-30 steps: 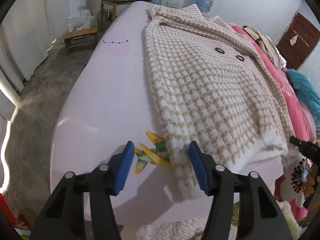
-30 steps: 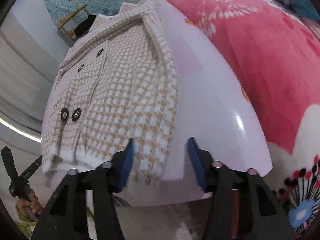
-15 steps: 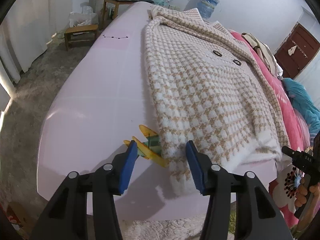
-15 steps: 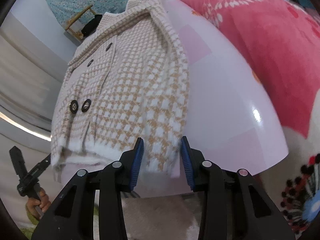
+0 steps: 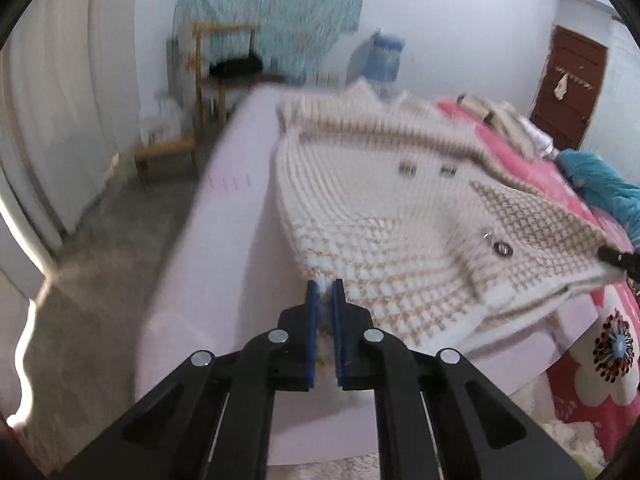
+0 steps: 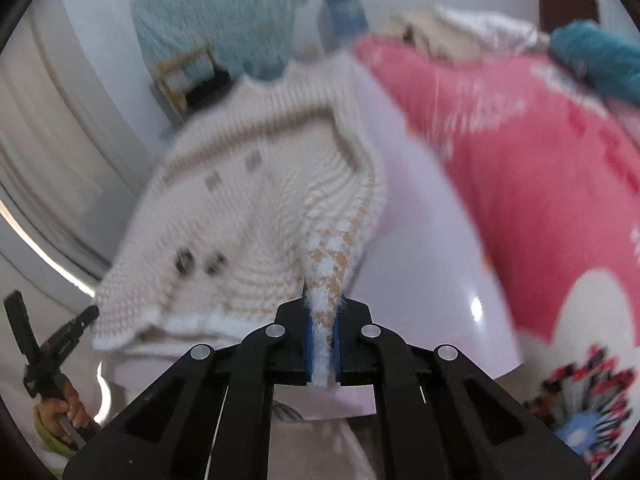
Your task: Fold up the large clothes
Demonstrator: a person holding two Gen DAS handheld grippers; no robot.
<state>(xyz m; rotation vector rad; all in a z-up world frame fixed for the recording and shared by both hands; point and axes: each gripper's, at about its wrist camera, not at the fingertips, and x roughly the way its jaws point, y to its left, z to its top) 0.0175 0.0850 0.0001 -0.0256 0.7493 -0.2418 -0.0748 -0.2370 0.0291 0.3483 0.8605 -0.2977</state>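
A cream and tan houndstooth knitted cardigan (image 5: 384, 216) with dark buttons lies on a pale lilac table (image 5: 224, 240). My left gripper (image 5: 325, 292) is shut on the cardigan's near left hem corner and holds it lifted off the table. My right gripper (image 6: 322, 316) is shut on the near right hem corner of the cardigan (image 6: 256, 216), whose white edge sticks out between the blue pads. The lifted hem sags between the two grippers. Both views are blurred by motion.
A pink flowered bedspread (image 6: 540, 184) lies right of the table, with a teal bundle (image 5: 600, 188) and beige clothes on it. A wooden chair (image 5: 224, 76), a low stool (image 5: 164, 152) and a water jug (image 5: 380, 60) stand beyond the table. A brown door (image 5: 568, 92) is at the far right.
Both grippers have closed on the cardigan's hem corners and raised them. The hem now hangs off the table and the views have tilted up toward the room.
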